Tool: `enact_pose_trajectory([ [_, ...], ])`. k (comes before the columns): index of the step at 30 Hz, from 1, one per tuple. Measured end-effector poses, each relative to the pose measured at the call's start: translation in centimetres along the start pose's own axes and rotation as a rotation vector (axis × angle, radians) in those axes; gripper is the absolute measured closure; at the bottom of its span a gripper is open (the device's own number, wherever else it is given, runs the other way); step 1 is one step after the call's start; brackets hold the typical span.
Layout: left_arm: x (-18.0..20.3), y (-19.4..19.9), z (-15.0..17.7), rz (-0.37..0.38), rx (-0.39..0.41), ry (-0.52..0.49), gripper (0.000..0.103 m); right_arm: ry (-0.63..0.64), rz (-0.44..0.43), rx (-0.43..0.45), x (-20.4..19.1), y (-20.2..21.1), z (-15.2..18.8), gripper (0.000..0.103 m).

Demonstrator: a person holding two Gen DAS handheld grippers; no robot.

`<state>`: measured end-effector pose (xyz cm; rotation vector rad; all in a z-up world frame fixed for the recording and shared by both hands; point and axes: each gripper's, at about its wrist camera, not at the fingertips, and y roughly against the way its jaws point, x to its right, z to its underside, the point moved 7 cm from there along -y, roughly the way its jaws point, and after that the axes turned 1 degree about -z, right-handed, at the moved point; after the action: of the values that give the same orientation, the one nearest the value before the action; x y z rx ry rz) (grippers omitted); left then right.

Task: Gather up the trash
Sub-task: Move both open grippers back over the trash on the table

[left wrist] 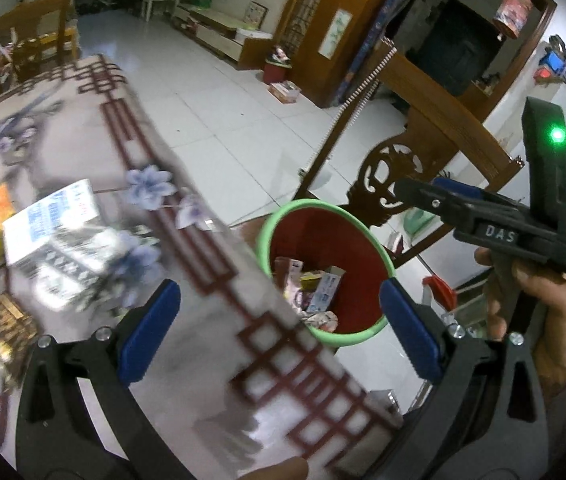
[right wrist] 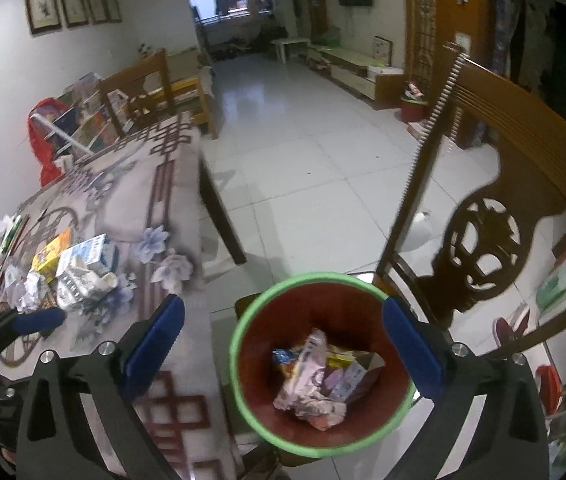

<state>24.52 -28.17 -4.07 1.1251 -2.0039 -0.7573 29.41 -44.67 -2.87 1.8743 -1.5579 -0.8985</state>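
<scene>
Blue-padded right gripper tilted down, fingers spread, above bin

Left wrist view's tablecloth is all motion blur, and the table hides part of the bin.

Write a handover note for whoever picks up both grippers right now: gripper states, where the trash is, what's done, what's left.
Left gripper: open, empty, over the table edge near the bin.
Right gripper: open, empty, above the bin.
Bin: red with a green rim, on the floor between the table and chair. It holds several wrappers.
Done: some trash is in the bin.
Left: on the table lie a white-blue carton, a yellow box and crumpled paper. These look like the next pickups.
</scene>
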Motion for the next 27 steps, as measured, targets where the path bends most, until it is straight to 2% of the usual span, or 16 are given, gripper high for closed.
enact_pose_trajectory([
  [9,-6.7,5.9,1.8,-0.100,0.060,0.102,0.005,0.134,-0.069,0.004,-7.9,-0.5,-1.0,0.007],
  [17,-14.3,10.6,4.6,-0.208,0.085,0.193,0.005,0.213,-0.144,-0.035,-14.2,-2.0,-0.1,0.007],
  [27,-23.4,14.8,7.6,-0.323,0.103,0.345,0.005,0.315,-0.149,-0.053,-20.2,-4.0,0.8,0.007],
])
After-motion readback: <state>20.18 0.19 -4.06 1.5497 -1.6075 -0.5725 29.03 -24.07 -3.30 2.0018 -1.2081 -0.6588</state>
